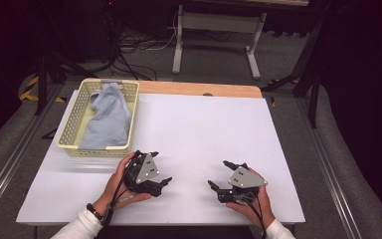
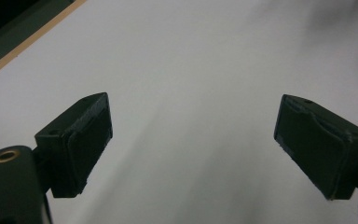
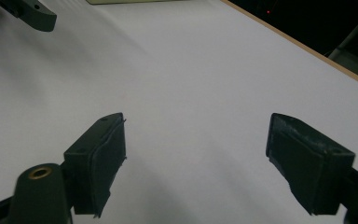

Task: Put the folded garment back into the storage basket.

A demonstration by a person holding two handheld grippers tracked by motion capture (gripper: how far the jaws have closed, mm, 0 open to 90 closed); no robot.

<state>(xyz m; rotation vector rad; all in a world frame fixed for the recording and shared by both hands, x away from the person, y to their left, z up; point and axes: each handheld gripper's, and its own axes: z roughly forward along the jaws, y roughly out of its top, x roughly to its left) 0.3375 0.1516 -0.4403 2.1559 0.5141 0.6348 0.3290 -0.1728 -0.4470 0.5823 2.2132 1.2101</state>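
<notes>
From the high view, a cream basket (image 1: 69, 134) stands at the far left of the white bench (image 1: 199, 129), with a pale blue cloth (image 1: 107, 119) heaped inside it. The left gripper (image 1: 160, 168) sits at the near edge, just in front of the basket, and the right gripper (image 1: 221, 174) lies near it to the right; both have their jaws spread wide with nothing between them.

In the left gripper view, its jaws stand far apart over bare bench surface.

In the right gripper view, its jaws also gape wide and hold nothing, with the left gripper's tip at the top left corner.
</notes>
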